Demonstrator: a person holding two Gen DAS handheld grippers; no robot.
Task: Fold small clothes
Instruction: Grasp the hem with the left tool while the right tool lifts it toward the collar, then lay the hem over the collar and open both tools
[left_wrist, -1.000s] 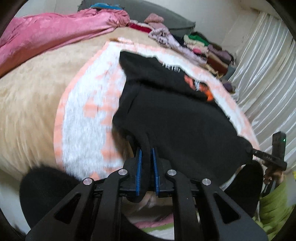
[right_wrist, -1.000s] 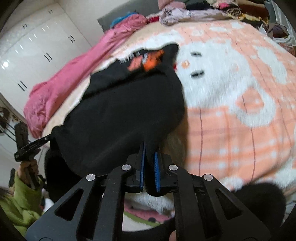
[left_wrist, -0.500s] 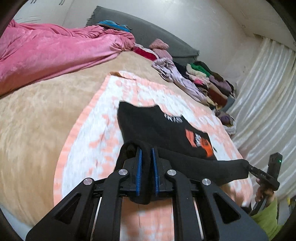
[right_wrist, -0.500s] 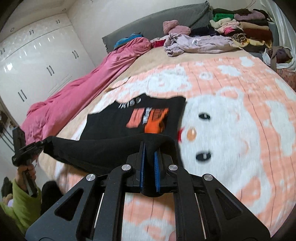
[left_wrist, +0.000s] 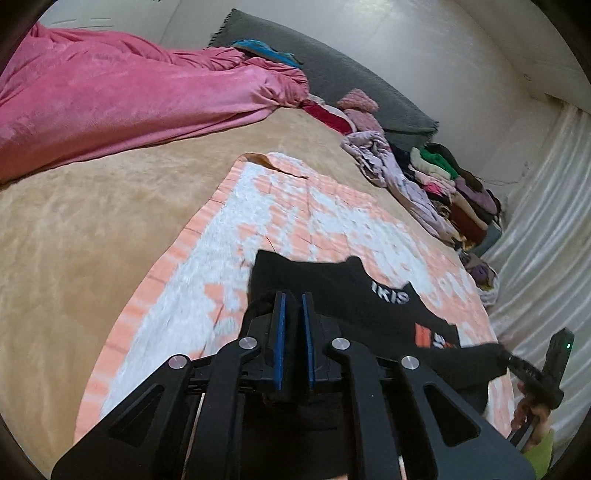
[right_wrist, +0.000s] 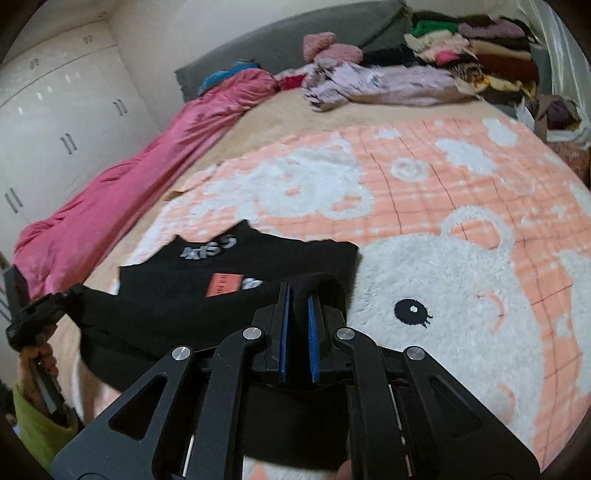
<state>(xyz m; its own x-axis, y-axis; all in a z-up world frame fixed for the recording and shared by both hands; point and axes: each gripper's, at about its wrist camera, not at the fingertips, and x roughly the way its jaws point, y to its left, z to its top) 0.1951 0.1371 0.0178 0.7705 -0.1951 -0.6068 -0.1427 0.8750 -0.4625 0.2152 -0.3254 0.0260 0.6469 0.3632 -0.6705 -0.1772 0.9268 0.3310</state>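
Note:
A small black garment (left_wrist: 347, 291) with white lettering and an orange patch lies on the pink and white bear blanket (left_wrist: 295, 206); it also shows in the right wrist view (right_wrist: 236, 273). My left gripper (left_wrist: 291, 299) is shut on its near left edge. My right gripper (right_wrist: 298, 291) is shut on its near right edge. Both hold the near hem lifted and stretched taut between them above the far half, which lies flat. The right gripper shows at the right of the left view (left_wrist: 517, 365), and the left gripper at the left of the right view (right_wrist: 48, 310).
A pink quilt (left_wrist: 122, 96) lies along the bed's left side. A pile of clothes (right_wrist: 424, 74) sits at the head by the grey headboard (right_wrist: 295, 44). White curtains (left_wrist: 546, 221) hang on the right, white wardrobes (right_wrist: 62, 122) on the left.
Both grippers have lifted the garment's near hem and carried it forward over the far half. The view has tilted up from the cloth to the whole bed.

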